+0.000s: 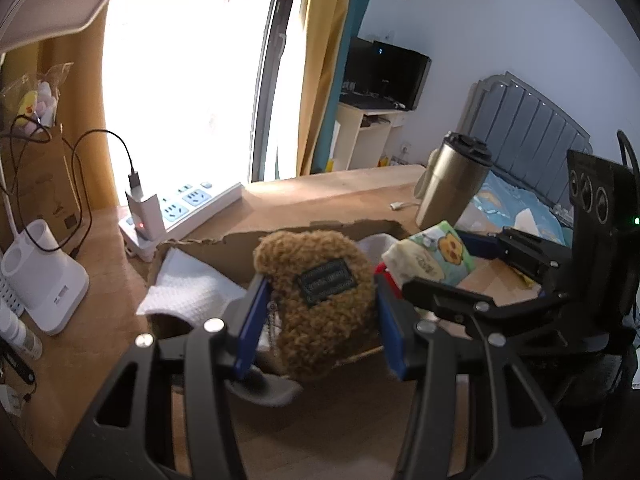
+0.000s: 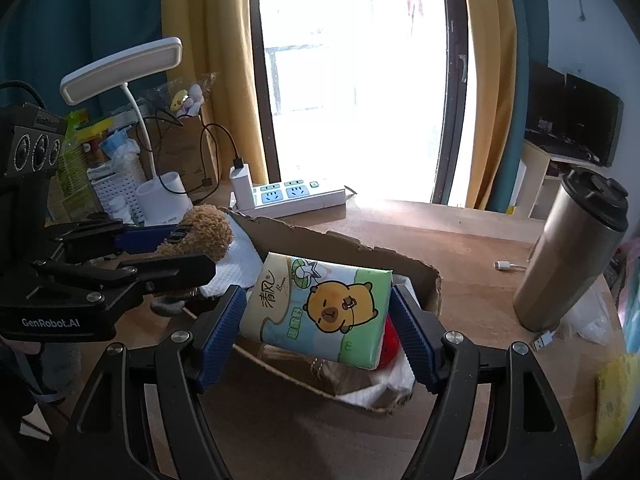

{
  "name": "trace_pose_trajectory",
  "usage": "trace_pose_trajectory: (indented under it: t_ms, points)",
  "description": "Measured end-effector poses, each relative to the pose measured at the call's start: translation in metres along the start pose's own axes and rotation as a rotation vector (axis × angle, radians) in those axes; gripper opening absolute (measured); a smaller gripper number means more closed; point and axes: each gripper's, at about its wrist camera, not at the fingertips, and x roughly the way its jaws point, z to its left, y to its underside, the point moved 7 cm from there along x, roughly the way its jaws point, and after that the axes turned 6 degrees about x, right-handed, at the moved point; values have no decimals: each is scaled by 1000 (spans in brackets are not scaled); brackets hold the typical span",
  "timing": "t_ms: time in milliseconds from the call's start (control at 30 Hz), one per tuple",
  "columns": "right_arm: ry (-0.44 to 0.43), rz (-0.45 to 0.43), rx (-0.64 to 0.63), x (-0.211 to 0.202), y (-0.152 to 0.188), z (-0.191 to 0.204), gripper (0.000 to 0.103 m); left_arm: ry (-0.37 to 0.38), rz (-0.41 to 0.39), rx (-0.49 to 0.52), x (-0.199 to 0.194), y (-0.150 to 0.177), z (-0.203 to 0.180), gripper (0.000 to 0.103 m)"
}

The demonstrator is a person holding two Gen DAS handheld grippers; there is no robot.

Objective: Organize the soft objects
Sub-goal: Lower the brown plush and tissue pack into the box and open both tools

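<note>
Left gripper [image 1: 318, 308]: blue ribbed pads clamped on a brown plush toy [image 1: 316, 300], curly fleece, rounded, dark stitched patch on its face; a bead chain dangles at its 7 o'clock. Toy is held over the cardboard box [image 1: 224, 240].

Right gripper [image 2: 318, 316]: pads pressed on both ends of a soft tissue pack [image 2: 316, 308], glossy plastic wrap, pillow-shaped, cartoon capybara print. Pack hangs over the same box, at 3 o'clock of the plush toy.

Box: shallow, torn corrugated rim, already holding a white waffle-textured cloth [image 1: 188, 288] and something red [image 2: 390, 344], mostly hidden under the pack.

Around: steel tumbler [image 2: 572, 252] with black lid at 2 o'clock of the box; white power strip [image 2: 296, 194] with charger at 12; white desk lamp [image 2: 120, 68] at 10. A yellow sponge [image 2: 614, 404] lies at 4 o'clock.

Surface: bare wooden desk [image 2: 460, 240]. Behind, a bright window and mustard curtains [image 2: 224, 80].
</note>
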Motion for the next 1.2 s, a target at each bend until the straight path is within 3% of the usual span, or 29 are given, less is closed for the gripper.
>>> trace_pose_trajectory:
  t_ms: [933, 1133, 1200]
  points:
    - [-8, 21, 70, 63, -18, -21, 76, 0, 63, -40, 61, 1, 28, 52]
    - [-1, 48, 76, 73, -13, -24, 77, -23, 90, -60, 71, 3, 35, 57]
    - [-4, 44, 82, 73, -13, -25, 77, -36, 90, -66, 71, 2, 36, 64]
